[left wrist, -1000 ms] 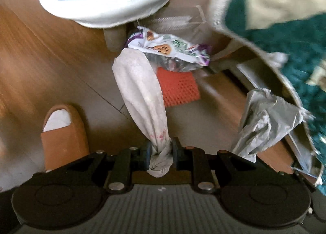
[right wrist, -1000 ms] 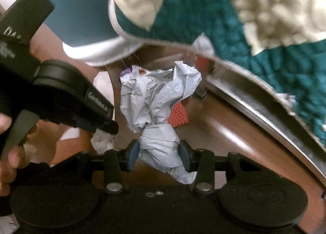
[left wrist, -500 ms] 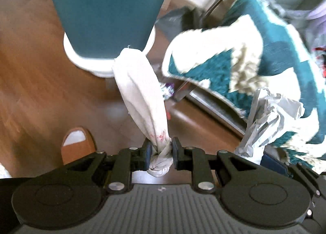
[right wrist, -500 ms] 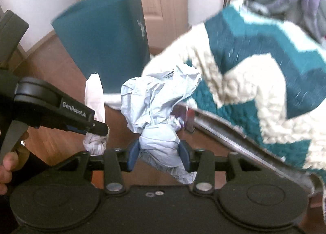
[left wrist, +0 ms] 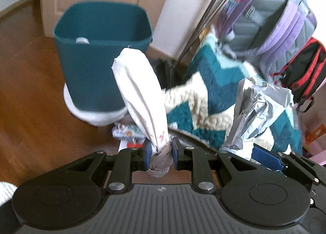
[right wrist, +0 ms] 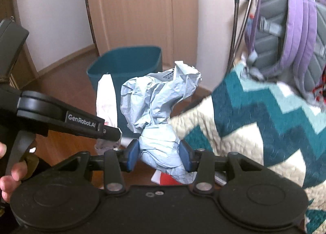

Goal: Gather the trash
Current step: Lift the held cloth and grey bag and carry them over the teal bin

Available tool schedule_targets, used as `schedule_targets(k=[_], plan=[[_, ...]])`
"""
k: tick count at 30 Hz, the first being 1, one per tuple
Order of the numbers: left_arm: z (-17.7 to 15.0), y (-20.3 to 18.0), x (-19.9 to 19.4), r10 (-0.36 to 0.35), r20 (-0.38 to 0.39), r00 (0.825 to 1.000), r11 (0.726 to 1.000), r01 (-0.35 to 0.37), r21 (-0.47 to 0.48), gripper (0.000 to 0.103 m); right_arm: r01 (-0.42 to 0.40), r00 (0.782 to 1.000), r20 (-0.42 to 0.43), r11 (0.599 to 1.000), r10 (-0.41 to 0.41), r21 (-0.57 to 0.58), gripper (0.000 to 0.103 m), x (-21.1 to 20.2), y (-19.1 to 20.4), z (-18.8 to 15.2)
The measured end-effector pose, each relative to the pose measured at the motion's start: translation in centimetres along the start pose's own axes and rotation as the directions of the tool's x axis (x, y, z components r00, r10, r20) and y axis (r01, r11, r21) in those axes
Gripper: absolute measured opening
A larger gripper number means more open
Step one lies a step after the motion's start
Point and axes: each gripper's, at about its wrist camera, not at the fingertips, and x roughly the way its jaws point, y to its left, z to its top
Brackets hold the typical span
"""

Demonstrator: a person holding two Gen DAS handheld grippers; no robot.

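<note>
1. Both grippers have risen from floor level; the teal bin [left wrist: 101, 54], earlier seen only at its base, now shows its open rim.
2. Right of the bin, a teal-and-cream zigzag blanket [left wrist: 205, 95] drapes with a purple backpack [left wrist: 271, 17] on top.
3. Nearer than the bin, the right gripper [right wrist: 160, 152] clamps crumpled grey plastic [right wrist: 156, 99].
4. Before the bin, the left gripper [left wrist: 160, 151] pinches a white cloth [left wrist: 140, 89] narrowly.
5. Snack wrappers [left wrist: 126, 132] lie at the bin's base.
</note>
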Motion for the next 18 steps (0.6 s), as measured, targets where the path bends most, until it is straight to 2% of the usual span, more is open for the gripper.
schedule_targets(k=[10, 18], plan=[[5.0, 1.2, -4.4, -0.004, 0.151, 0.989, 1.000, 0.000, 0.028, 0.021, -0.003, 0.995, 0.102, 0.997, 0.010, -0.073, 0.041, -0.3, 2.1, 7.0], [10.5, 2.8, -6.1, -0.001, 0.244, 0.970, 0.995, -0.023, 0.093, 0.021, 0.004, 0.989, 0.148, 0.990, 0.017, -0.143, 0.041, 2.3, 3.6, 13.1]])
